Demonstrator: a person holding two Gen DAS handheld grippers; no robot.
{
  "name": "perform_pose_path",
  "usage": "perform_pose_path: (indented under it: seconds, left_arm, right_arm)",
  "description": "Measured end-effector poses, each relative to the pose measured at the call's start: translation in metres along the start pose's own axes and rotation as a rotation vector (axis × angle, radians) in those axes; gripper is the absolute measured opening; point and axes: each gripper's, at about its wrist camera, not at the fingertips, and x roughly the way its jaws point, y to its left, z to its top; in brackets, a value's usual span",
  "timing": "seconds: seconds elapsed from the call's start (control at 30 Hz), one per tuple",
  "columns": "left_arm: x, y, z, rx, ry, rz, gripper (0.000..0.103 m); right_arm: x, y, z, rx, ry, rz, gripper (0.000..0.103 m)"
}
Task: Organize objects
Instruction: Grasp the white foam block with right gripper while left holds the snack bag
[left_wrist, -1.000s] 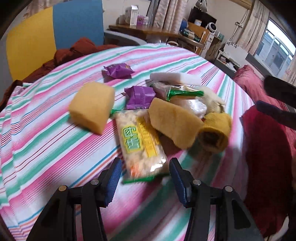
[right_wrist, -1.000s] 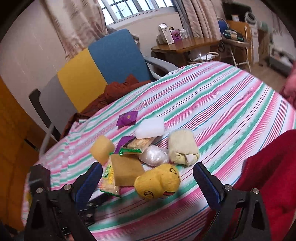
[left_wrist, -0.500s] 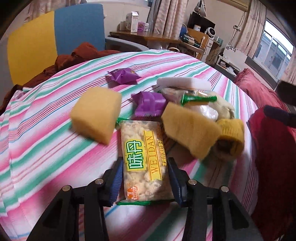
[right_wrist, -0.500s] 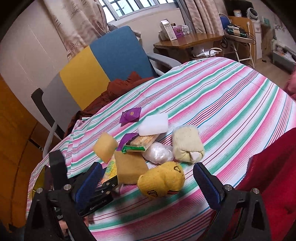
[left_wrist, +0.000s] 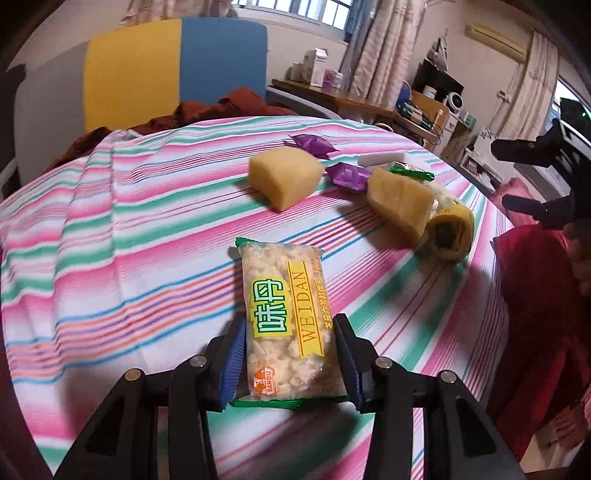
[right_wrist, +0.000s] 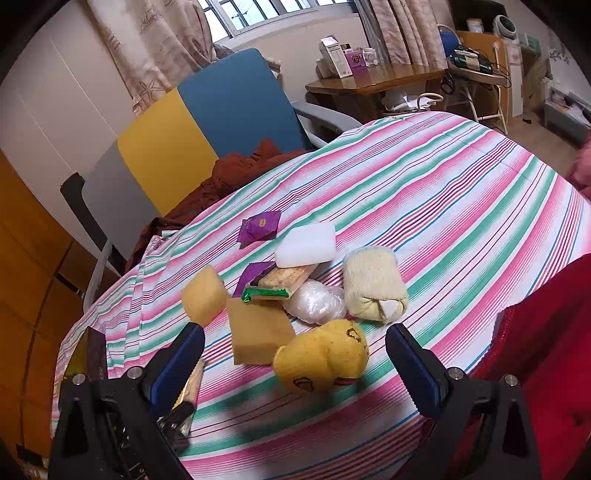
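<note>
A second ago my left hand-held gripper (left_wrist: 290, 365) stood open just short of the snack packet (left_wrist: 286, 325), which lay against the heap; now its blue pads (left_wrist: 232, 360) press the packet's two long sides and the packet sits well apart from the other things, over bare striped cloth (left_wrist: 129, 258). I judge the first item is secured and pulled out of the pile, ready to be carried to its place.

The packet is a clear wrapper with green sealed ends, a yellow-green label and pale crumbly pieces inside; it looks light and a bit crushable.

My right hand-held gripper (right_wrist: 295, 363) hangs wide open and holds nothing, with the yellow smiley plush (right_wrist: 323, 354) between its fingers on the desk, beside the tan sponge (right_wrist: 258, 332).
</note>
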Motion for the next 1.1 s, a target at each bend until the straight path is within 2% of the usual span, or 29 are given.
perform_pose_path:
  seconds: [0.1,0.23,0.53,0.8,1.0,1.1]
  left_arm:
    - [0.000,0.003,-0.004,-0.001,-0.011,-0.008,0.046]
    - [0.001,-0.003,-0.007,0.041,-0.039,0.019,0.046]
    - [0.000,-0.002,-0.010,0.032,-0.057,0.009,0.046]
    - [0.000,0.002,-0.011,0.019,-0.063,-0.010,0.046]
    - [0.001,0.004,-0.011,0.011,-0.067,-0.021,0.046]
    - [0.001,0.004,-0.011,0.006,-0.067,-0.025,0.046]
  right_arm:
    - [0.000,-0.001,0.000,0.010,0.002,0.004,0.099]
    - [0.001,-0.002,0.000,0.020,0.005,0.005,0.099]
    - [0.004,-0.003,0.000,0.035,0.021,-0.011,0.099]
    - [0.011,-0.012,0.003,0.099,0.086,-0.033,0.099]
    - [0.017,0.009,0.016,0.006,0.109,-0.090,0.099]
    - [0.027,0.025,0.037,-0.066,0.098,-0.109,0.099]
